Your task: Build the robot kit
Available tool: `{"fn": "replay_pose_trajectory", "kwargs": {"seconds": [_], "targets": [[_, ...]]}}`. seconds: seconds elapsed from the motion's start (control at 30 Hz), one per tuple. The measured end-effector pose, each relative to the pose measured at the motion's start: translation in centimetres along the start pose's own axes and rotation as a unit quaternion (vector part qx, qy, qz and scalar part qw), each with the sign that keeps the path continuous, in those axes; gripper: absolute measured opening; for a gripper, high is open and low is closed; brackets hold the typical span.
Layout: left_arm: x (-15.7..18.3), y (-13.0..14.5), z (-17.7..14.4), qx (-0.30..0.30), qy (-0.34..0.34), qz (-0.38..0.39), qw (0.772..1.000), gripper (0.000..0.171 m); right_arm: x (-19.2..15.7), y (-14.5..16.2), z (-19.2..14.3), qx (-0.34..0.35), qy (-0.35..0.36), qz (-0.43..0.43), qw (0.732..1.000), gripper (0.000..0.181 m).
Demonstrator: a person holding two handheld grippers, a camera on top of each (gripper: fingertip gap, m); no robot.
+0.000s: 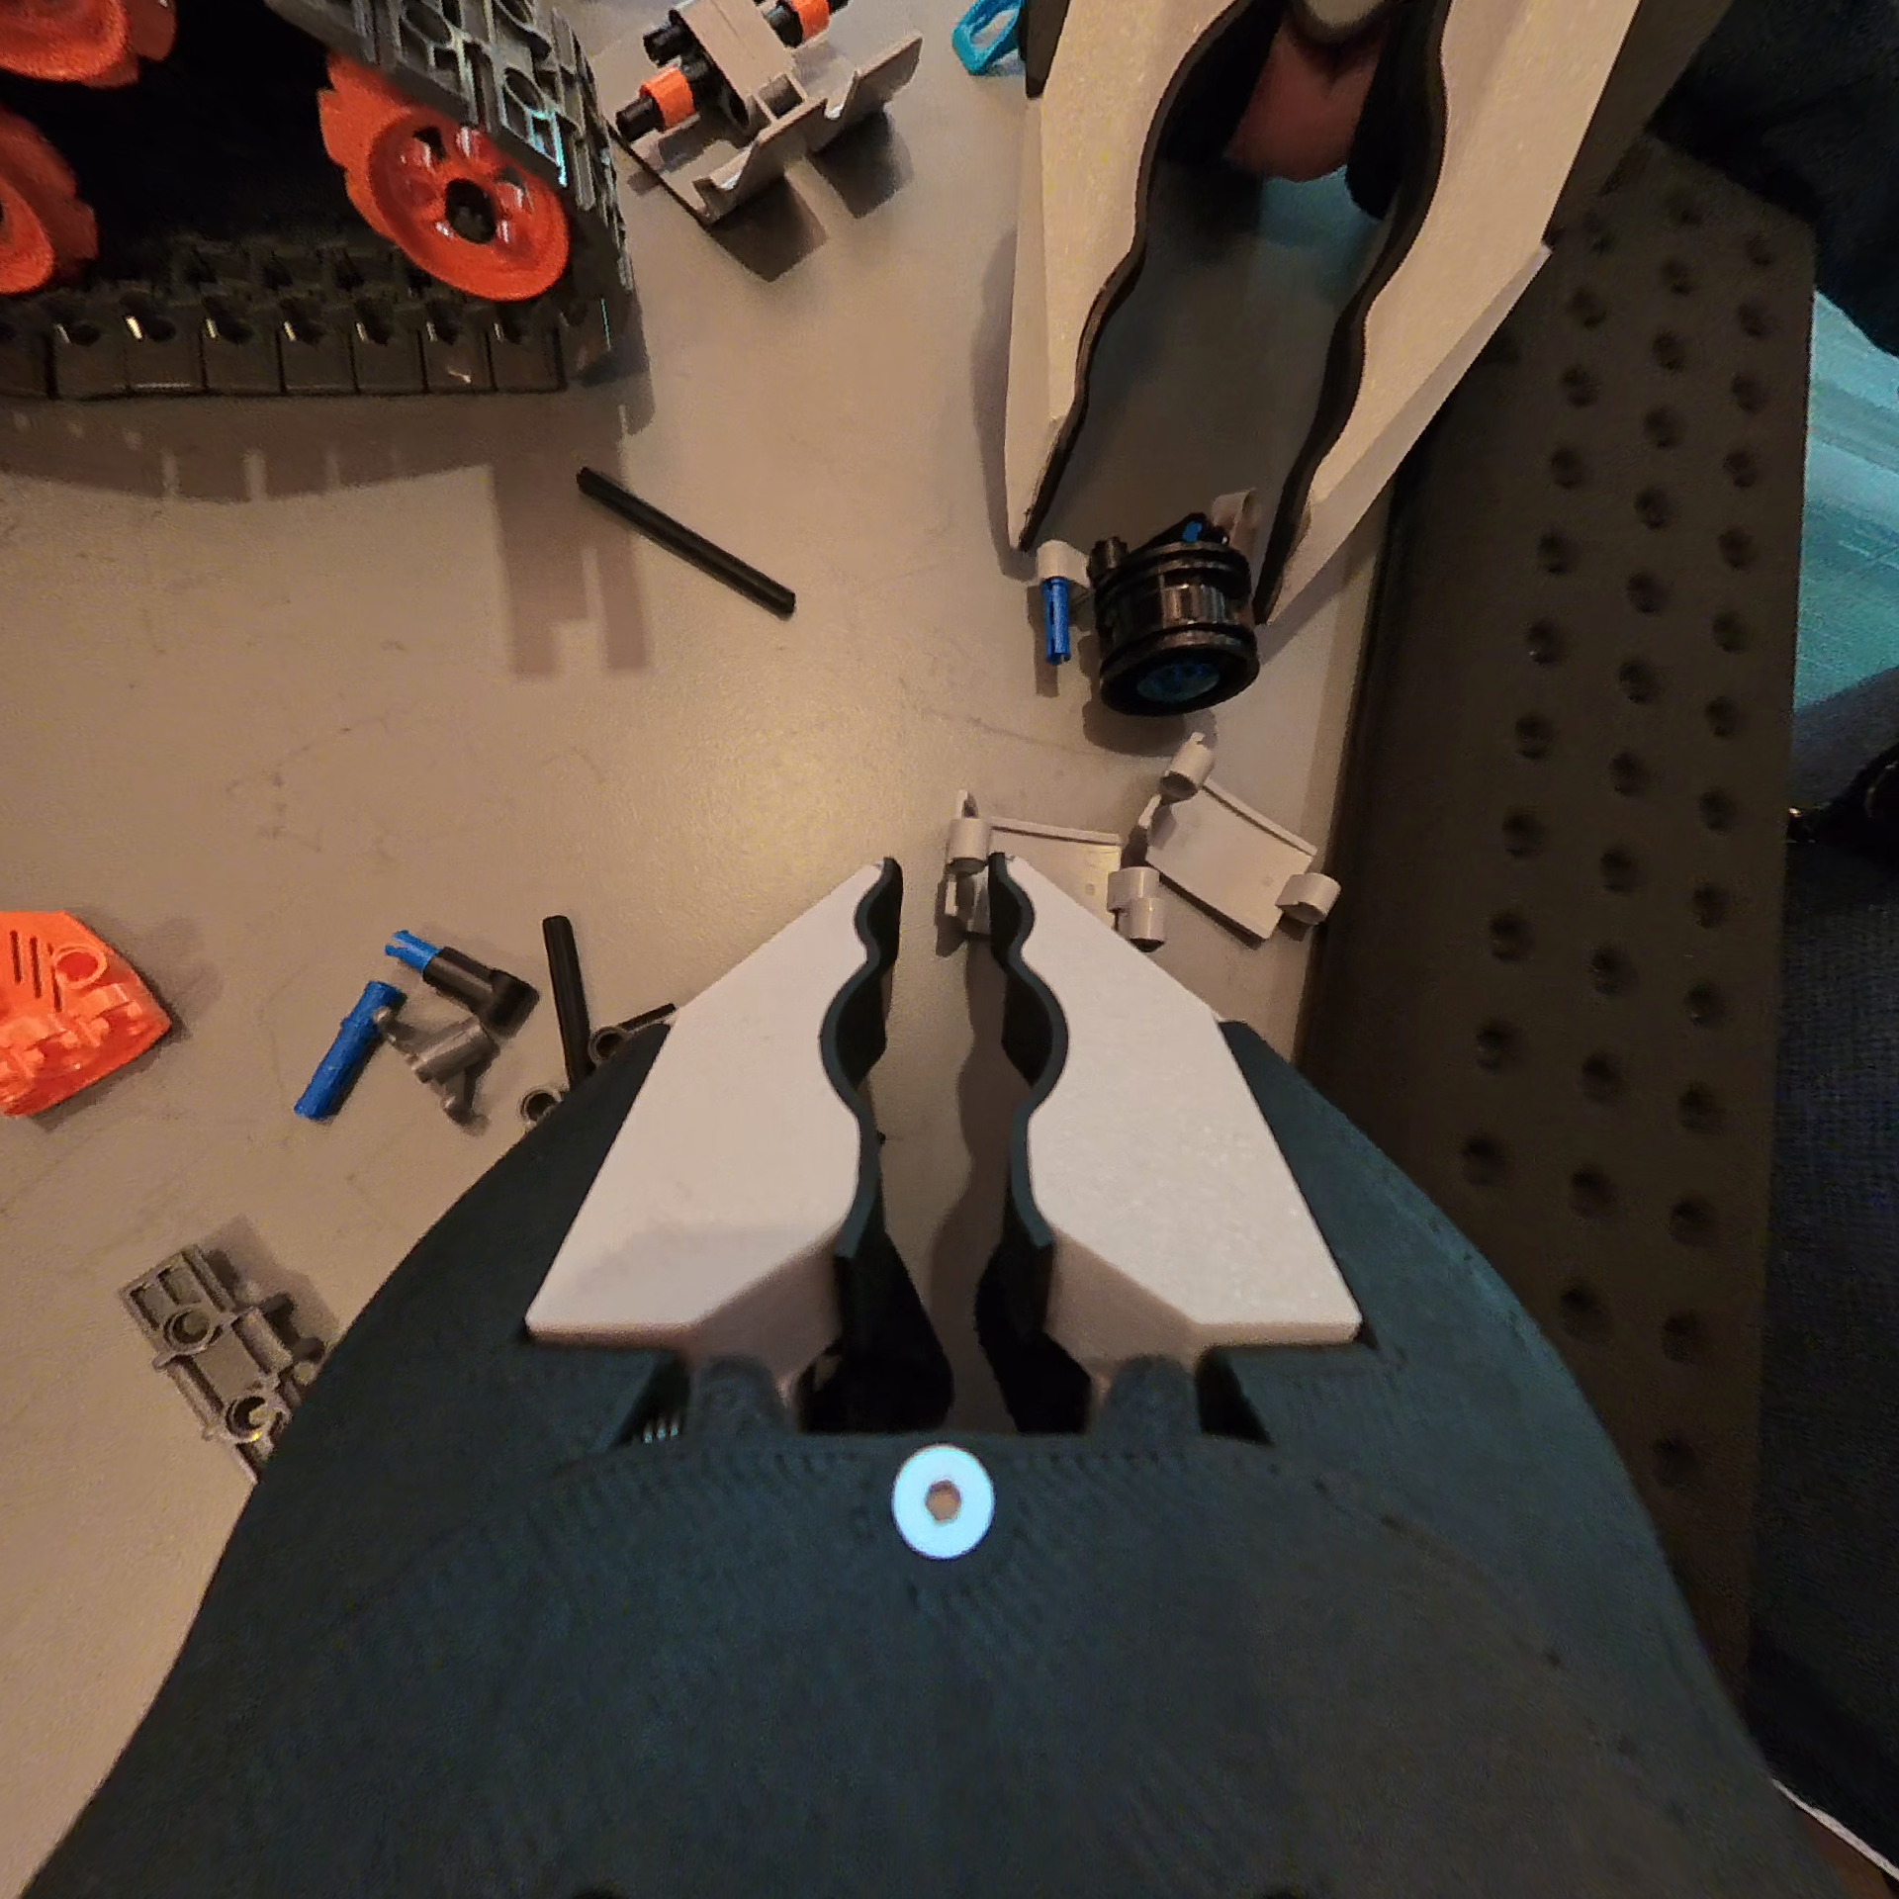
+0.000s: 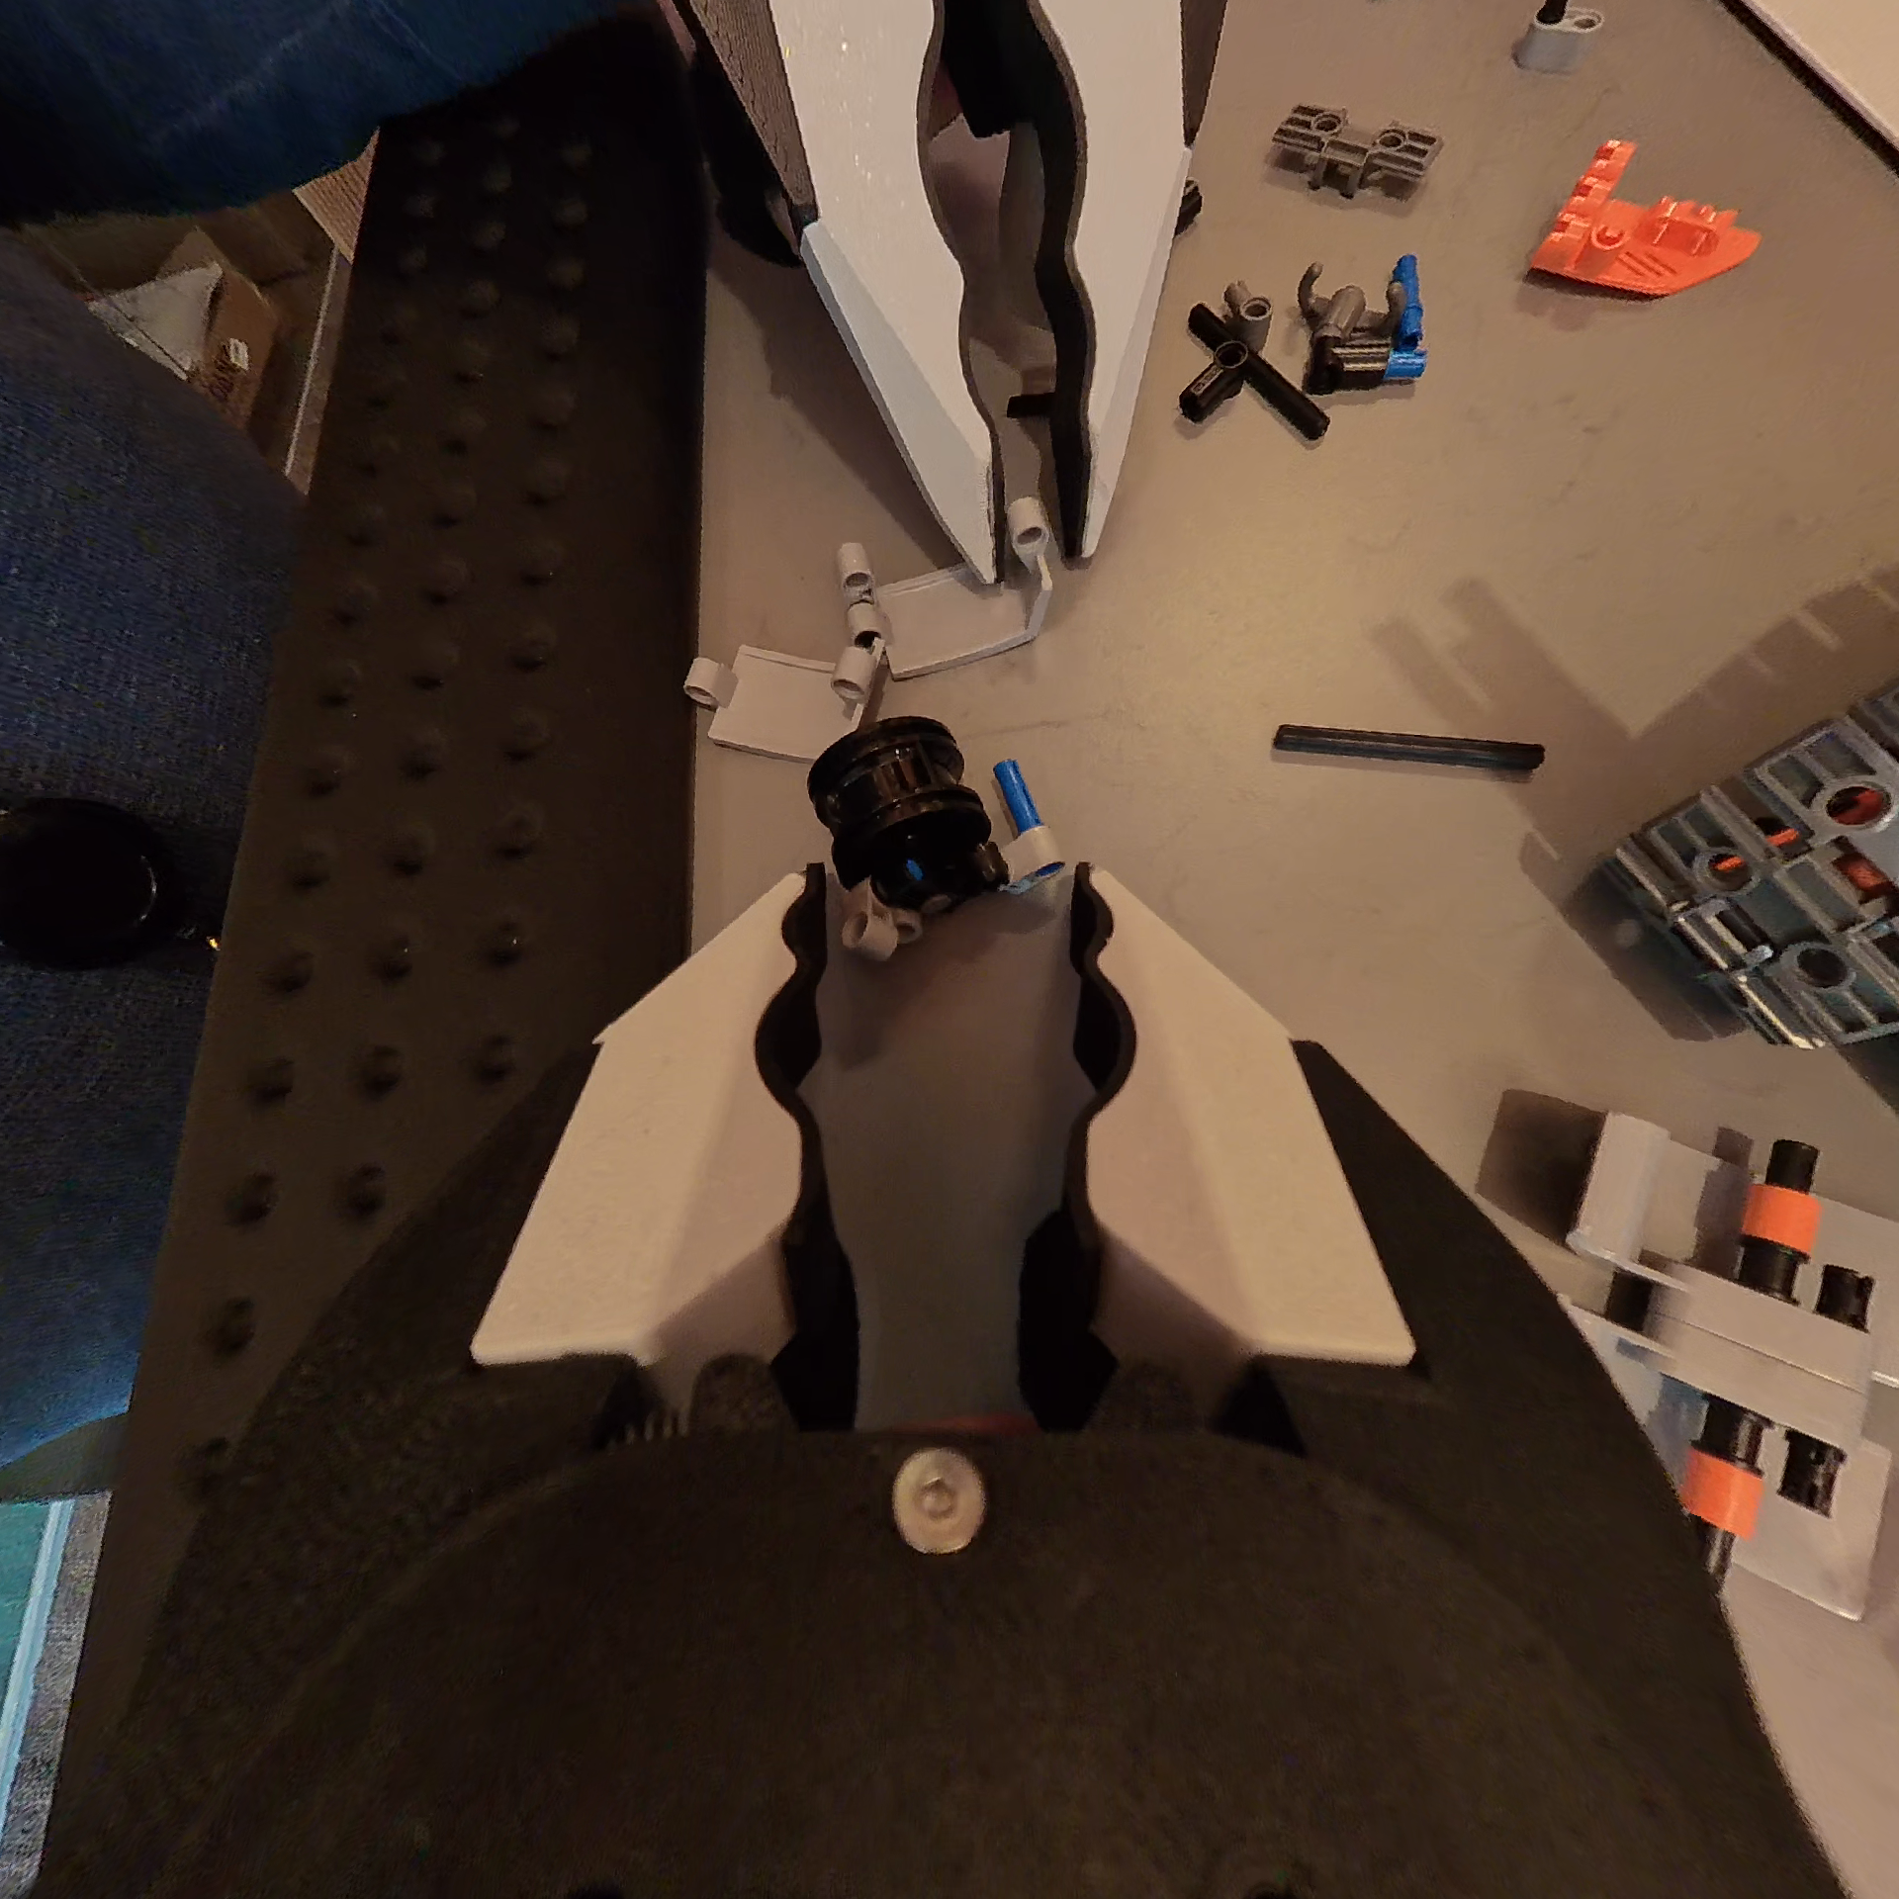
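Left wrist view shows the left gripper (image 1: pixel 945 894) low over the grey worktop (image 1: pixel 411 719), its fingers a narrow gap apart with a small light grey panel piece (image 1: pixel 1038 853) lying at their tips; whether they touch it I cannot tell. Just beside it lies a second grey panel (image 1: pixel 1228 858), and a dark studded mat (image 1: pixel 1603 822) borders the worktop there. Right wrist view shows the right gripper (image 2: pixel 945 884) with fingers spread wide, gripping nothing; a black wheel hub (image 2: pixel 899 812) on a small grey and blue pin assembly sits at the mouth of the gap, near the tips. Farther out lie a long black axle (image 2: pixel 1408 747), a cluster of black, grey and blue connectors (image 2: pixel 1305 344), an orange shell piece (image 2: pixel 1644 241) and a dark grey connector block (image 2: pixel 1356 149). At the far corner stands a tracked build with orange wheels (image 1: pixel 452 200), with a grey bracket assembly carrying orange bushes (image 1: pixel 760 103) next to it. No container shows in either view.
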State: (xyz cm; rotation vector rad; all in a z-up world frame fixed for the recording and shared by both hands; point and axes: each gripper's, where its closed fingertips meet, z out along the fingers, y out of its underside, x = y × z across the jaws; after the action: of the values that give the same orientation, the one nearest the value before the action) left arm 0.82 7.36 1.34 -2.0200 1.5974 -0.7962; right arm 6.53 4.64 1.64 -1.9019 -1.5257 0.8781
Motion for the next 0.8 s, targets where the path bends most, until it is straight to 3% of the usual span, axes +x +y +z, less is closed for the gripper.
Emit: {"fn": "replay_pose_trajectory", "kwargs": {"seconds": [0.8], "targets": [[0.04, 0.05, 0.26, 0.013, 0.013, 0.007, 1.0, 0.015, 0.15, -0.42, -0.46, 0.021, -0.007, 0.012, 1.0, 0.048]]}}
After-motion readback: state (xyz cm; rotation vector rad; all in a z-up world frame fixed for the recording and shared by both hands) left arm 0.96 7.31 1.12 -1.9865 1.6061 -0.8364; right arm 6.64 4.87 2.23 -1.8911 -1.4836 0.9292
